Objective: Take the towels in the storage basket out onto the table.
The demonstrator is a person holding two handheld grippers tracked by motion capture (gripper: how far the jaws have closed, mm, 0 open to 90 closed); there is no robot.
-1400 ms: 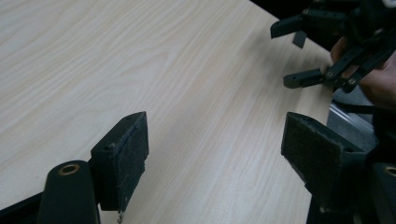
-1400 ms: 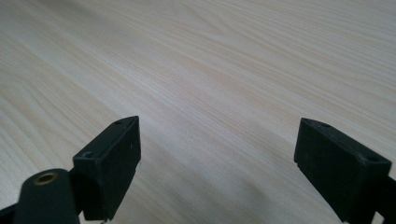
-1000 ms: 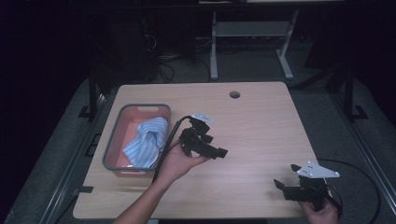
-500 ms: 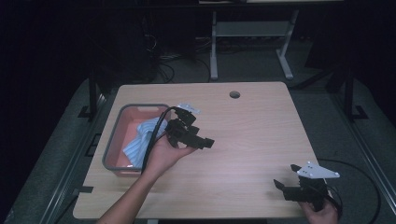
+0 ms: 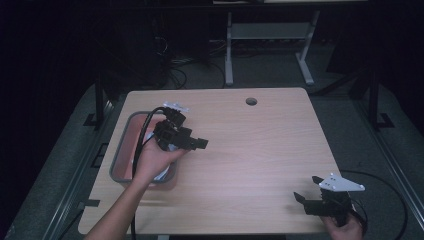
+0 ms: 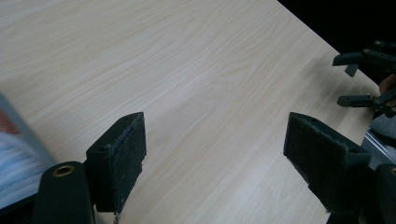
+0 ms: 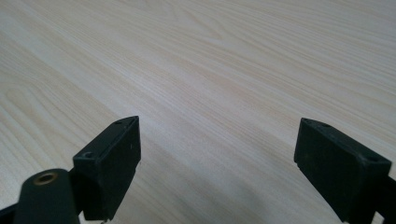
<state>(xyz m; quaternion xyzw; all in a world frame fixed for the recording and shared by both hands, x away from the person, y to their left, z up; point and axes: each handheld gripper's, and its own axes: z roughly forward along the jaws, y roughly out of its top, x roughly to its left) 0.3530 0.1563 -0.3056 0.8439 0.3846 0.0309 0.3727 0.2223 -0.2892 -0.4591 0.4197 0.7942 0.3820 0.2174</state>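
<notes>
At the near right corner of the tabletop point(image 5: 260, 150), the right claw point(image 5: 306, 189) rests low, jaws spread wide with nothing between them. Farther off to the left, the left claw point(image 5: 197, 144) hovers beside the grey bin point(image 5: 118, 155), also wide and empty; a blue-and-white striped cloth point(image 6: 16, 165) lies in that bin.

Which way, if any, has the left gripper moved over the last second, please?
Yes. The left gripper has shifted left and away from the person, from beside the tray's right rim to above the tray itself.
</notes>
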